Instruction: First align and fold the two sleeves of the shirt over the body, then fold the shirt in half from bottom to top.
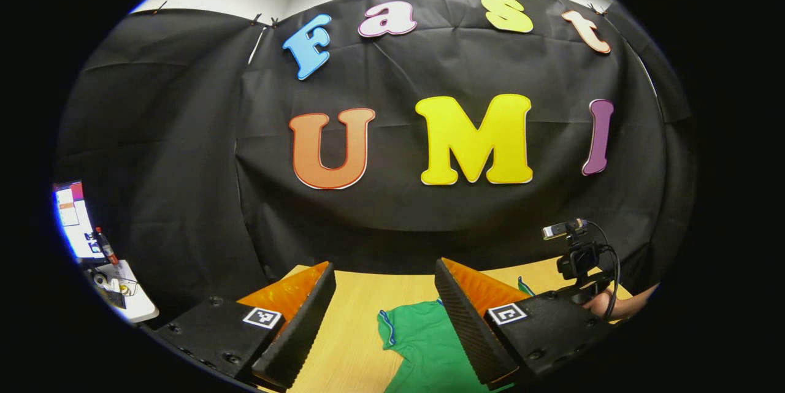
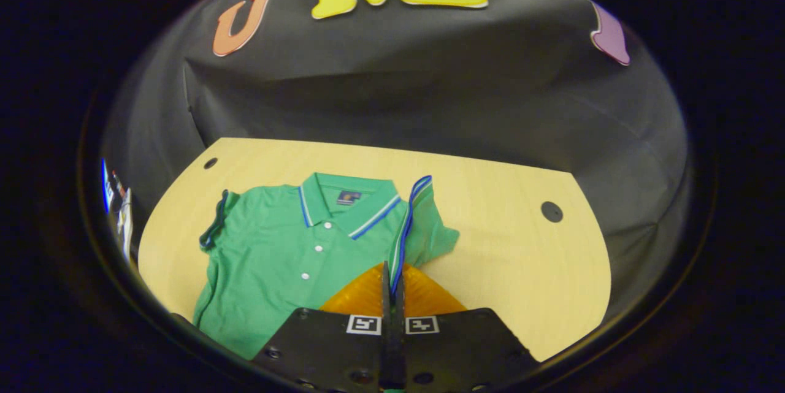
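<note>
Right gripper view: my right gripper (image 2: 392, 286) has its jaws clenched together on the striped cuff of the shirt's right sleeve (image 2: 409, 221). The sleeve is lifted off the table (image 2: 521, 246) and stands on edge beside the collar (image 2: 346, 203). The green shirt (image 2: 276, 258) lies face up on the table, buttons showing, collar toward the booth wall. Its other sleeve (image 2: 214, 227) lies out flat at the far side of the body, its cuff turned up a little.

Left gripper view: my left gripper (image 1: 385, 319) has its jaws released, spread wide, holding nothing. It hangs above the table, level with the wall. Between the fingers I see part of the shirt (image 1: 429, 344) below. Past the right-hand finger I see a hand (image 1: 619, 304) holding the other gripper's body, with its camera (image 1: 573, 252) on top. A screen (image 1: 73, 221) glows at the far left edge.
</note>
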Demonstrator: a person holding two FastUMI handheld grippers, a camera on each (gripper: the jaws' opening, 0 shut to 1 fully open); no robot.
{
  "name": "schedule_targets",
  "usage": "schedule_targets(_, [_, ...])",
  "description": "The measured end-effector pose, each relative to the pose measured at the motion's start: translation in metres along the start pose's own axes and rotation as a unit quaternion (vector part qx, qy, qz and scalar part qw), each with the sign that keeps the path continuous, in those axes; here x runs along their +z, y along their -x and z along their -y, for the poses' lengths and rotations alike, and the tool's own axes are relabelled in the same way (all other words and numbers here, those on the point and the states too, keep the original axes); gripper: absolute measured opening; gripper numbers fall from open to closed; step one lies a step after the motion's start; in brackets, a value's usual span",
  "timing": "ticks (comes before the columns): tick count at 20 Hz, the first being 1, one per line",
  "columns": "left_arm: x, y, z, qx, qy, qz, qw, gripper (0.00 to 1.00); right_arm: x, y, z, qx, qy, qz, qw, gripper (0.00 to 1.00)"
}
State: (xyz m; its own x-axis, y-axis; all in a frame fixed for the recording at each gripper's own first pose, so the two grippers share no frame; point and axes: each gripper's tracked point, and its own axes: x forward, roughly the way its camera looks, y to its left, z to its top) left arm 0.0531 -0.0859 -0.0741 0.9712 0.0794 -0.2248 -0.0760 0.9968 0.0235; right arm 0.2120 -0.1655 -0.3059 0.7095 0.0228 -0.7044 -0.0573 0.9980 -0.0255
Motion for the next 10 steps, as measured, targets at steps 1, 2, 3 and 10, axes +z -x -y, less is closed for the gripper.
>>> schedule_targets(1, [-0.002,0.002,-0.006,0.005,0.002,-0.001,1.0,1.0,0.002,-0.002,-0.012,0.005,0.003,-0.003,1.0,0.0])
schedule_targets(2, [-0.004,0.004,-0.011,0.009,0.004,-0.003,1.0,1.0,0.002,-0.002,-0.023,0.012,0.009,-0.005,1.0,0.01])
schedule_targets(3, [-0.004,0.005,-0.016,0.014,0.004,-0.005,1.0,1.0,0.006,-0.001,-0.031,0.014,0.015,-0.004,1.0,0.08])
schedule_targets(10, [-0.011,0.009,-0.035,0.017,0.02,-0.008,1.0,1.0,0.021,0.048,-0.06,0.023,-0.021,0.042,0.999,0.89])
